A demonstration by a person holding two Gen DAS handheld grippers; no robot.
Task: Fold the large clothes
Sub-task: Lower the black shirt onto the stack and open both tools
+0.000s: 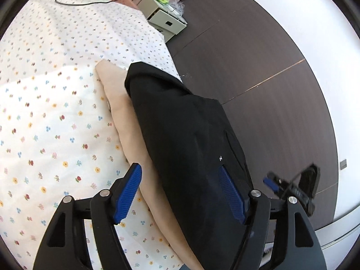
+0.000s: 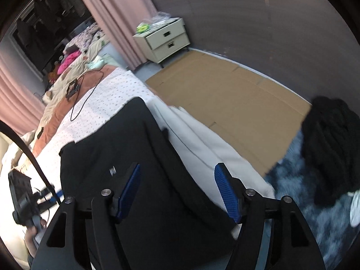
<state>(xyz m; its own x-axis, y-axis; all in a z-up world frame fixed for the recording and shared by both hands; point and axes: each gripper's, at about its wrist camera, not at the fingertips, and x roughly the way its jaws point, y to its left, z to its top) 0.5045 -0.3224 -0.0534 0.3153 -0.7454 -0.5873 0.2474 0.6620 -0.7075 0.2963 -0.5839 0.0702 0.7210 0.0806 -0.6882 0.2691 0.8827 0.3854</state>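
Observation:
A folded black garment [image 1: 184, 130] lies along the bed's edge, partly on top of a beige garment [image 1: 119, 103], both on a white flower-print sheet [image 1: 49, 103]. My left gripper [image 1: 180, 169] hovers over the black garment with its jaws open; the blue pads [image 1: 128, 193] do not press on the cloth. In the right wrist view the same black garment [image 2: 117, 139] lies under my right gripper [image 2: 177, 168], which is also open and holds nothing. Each gripper shows blurred in the other's view: the right gripper [image 1: 290, 186] and the left gripper [image 2: 22, 193].
A cream two-drawer nightstand [image 2: 164, 38] stands by pink curtains [image 2: 117, 11]. A black cable [image 2: 85, 90] runs across the bed. Flat cardboard [image 2: 236, 99] covers the floor beside the bed. A dark heap of clothes [image 2: 330, 148] sits on a blue rug [image 2: 292, 180].

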